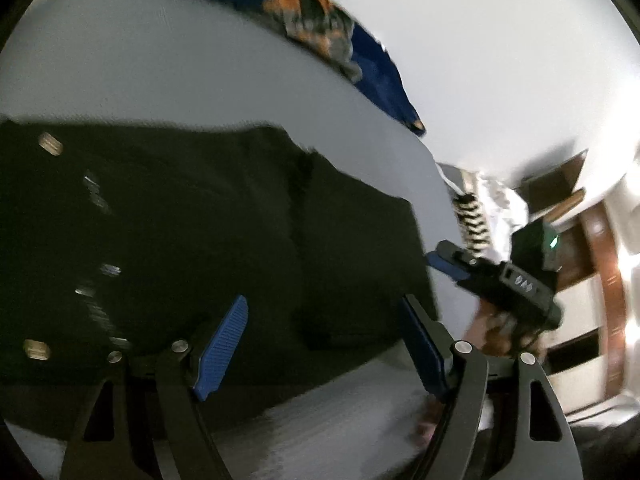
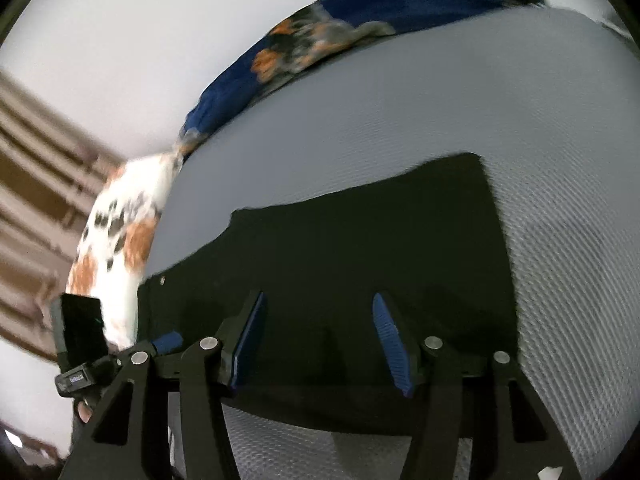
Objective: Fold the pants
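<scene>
Pants (image 2: 328,256): a dark garment is laid flat on the grey bed (image 2: 440,100), already doubled into a compact block; it is judged to be kept flat so that the next fold can be made squarely.
Rivets (image 1: 50,144): small metal studs are seen on the cloth in the left wrist view, which marks that end as the waist.
Left hand-held gripper (image 1: 324,344): its blue pads (image 1: 222,344) are spread wide above the near edge of the pants; nothing is pinched between them. It is presumably held apart in readiness for a fresh hold.
Right hand-held gripper (image 2: 318,344): the jaws stand apart over the near edge of the cloth, with no fabric pressed between the pads; the cloth is judged to be released and left lying.
Right hand-held gripper, seen from the left (image 1: 452,264): it is placed at the far side of the pants, so that both ends are covered.
Blue patterned cloth (image 2: 360,12): it is bunched along the far edge of the bed, well apart from the work.
Blur: streaking throughout, so fine detail cannot be told.
</scene>
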`<state>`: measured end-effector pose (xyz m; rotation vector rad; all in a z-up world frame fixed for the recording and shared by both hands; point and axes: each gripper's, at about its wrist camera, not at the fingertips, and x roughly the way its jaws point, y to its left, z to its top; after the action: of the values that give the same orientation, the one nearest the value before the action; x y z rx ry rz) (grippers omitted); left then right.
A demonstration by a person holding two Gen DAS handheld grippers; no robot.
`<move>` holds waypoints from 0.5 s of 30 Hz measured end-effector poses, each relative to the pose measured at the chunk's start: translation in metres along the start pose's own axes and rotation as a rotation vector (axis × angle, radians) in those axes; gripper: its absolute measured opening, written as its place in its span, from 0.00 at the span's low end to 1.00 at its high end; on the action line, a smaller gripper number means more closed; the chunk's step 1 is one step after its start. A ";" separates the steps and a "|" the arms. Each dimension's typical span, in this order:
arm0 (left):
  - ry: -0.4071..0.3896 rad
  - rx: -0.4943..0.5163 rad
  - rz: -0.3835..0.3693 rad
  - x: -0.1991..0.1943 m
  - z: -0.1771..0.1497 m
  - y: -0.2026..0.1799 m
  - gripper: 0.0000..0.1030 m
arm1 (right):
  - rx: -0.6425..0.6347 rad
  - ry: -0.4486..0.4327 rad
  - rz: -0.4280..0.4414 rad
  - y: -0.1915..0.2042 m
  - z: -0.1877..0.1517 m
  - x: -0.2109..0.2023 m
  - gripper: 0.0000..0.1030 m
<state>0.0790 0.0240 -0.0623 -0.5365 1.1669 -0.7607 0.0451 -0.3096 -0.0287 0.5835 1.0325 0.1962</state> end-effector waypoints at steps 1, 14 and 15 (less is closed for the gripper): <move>0.036 -0.035 -0.034 0.011 0.002 0.000 0.72 | 0.026 -0.013 0.003 -0.007 -0.002 -0.002 0.52; 0.206 -0.165 -0.069 0.078 -0.004 -0.003 0.62 | 0.125 -0.095 0.037 -0.047 -0.011 -0.012 0.55; 0.218 -0.178 -0.087 0.081 -0.006 -0.004 0.62 | 0.123 -0.094 0.035 -0.049 -0.011 -0.012 0.55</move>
<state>0.0884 -0.0408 -0.1113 -0.6680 1.4301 -0.8088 0.0238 -0.3507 -0.0505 0.7163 0.9484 0.1354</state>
